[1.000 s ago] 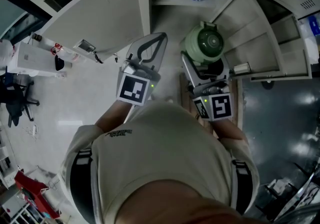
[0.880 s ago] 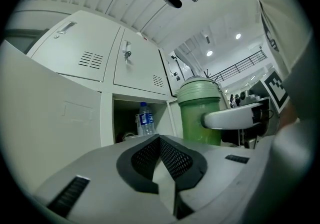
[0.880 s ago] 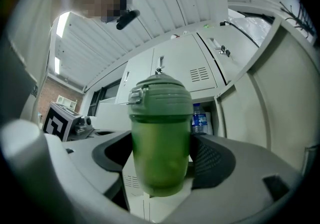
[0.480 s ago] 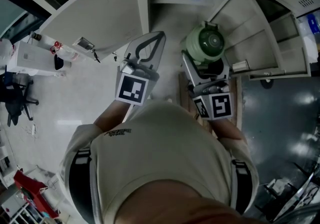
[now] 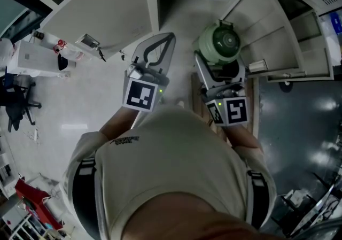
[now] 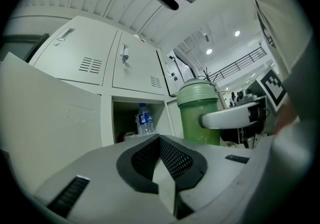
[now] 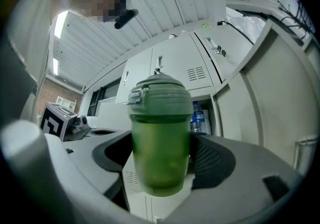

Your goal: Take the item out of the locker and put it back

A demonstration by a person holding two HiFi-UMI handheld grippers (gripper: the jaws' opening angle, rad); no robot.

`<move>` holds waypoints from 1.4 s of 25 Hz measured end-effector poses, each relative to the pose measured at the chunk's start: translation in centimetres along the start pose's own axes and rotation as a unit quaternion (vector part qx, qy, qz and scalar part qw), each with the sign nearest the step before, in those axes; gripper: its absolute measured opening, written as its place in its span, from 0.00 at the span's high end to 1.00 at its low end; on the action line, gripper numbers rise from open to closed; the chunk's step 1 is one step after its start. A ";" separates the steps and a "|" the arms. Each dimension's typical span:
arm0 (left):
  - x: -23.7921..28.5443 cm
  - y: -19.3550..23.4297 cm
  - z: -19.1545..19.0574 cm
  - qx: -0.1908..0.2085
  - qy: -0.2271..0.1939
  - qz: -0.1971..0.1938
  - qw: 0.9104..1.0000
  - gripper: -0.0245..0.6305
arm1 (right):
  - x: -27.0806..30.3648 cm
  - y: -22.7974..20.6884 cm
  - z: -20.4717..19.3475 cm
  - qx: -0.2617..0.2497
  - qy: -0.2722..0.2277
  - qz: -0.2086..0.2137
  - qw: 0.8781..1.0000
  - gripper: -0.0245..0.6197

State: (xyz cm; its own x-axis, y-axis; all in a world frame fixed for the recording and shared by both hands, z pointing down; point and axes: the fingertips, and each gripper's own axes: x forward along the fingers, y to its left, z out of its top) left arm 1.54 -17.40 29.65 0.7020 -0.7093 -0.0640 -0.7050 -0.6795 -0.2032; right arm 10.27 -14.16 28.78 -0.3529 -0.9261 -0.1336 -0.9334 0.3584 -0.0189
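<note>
Open locker (image 6: 126, 118) ahead, green bottle (image 5: 223, 45) upright, lid uppermost, clamped in right claw (image 7: 161, 168); left claw (image 6: 159, 140) clenched shut, empty.

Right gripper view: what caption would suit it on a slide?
Right claw grips a green bottle upright before an open locker holding a water bottle.

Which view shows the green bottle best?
The right gripper view: the green bottle fills the centre, upright, gripped in the right claw. The head view shows mostly its lid from above; the left gripper view shows its side.

Head view looks steeply down; both gripper views face the open locker (image 6: 121, 119).
</note>
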 end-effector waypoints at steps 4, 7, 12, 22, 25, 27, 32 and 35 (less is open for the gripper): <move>-0.2 0.0 -0.4 -0.005 0.006 0.004 1.000 0.94 | -0.1 0.0 -0.3 0.003 0.002 0.000 1.000 0.40; -0.5 0.1 -0.3 -0.006 0.005 0.007 1.000 0.94 | -0.1 0.1 -0.5 0.005 0.005 0.000 1.000 0.40; -0.9 0.3 -0.4 -0.008 0.007 0.009 1.000 0.94 | -0.1 0.2 -0.7 0.007 0.006 0.001 1.000 0.40; -0.3 1.7 -1.2 -0.011 0.015 0.023 1.000 0.94 | 1.8 -0.4 -1.7 0.010 0.013 -0.001 1.000 0.40; 0.0 2.3 -1.6 -0.017 0.017 0.029 0.999 0.94 | 2.7 -0.8 -2.4 0.008 0.021 -0.002 1.000 0.40; 0.4 2.7 -1.9 -0.020 0.018 0.032 0.999 0.94 | 3.5 -1.1 -2.8 0.002 0.023 -0.003 1.000 0.40; 2.0 3.9 -2.9 -0.027 0.023 0.041 0.999 0.94 | 5.9 -2.2 -3.5 -0.015 0.023 -0.007 1.000 0.40; 3.3 4.7 -3.6 -0.025 0.018 0.046 0.998 0.94 | 7.5 -2.9 -4.3 -0.017 0.022 -0.013 1.000 0.40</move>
State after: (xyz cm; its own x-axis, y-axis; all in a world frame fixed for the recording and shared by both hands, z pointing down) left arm 0.18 -23.58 32.02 0.6313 -0.7743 -0.0444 -0.7706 -0.6197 -0.1486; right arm 10.06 -22.67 32.10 -0.3312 -0.9393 -0.0893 -0.9434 0.3316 0.0113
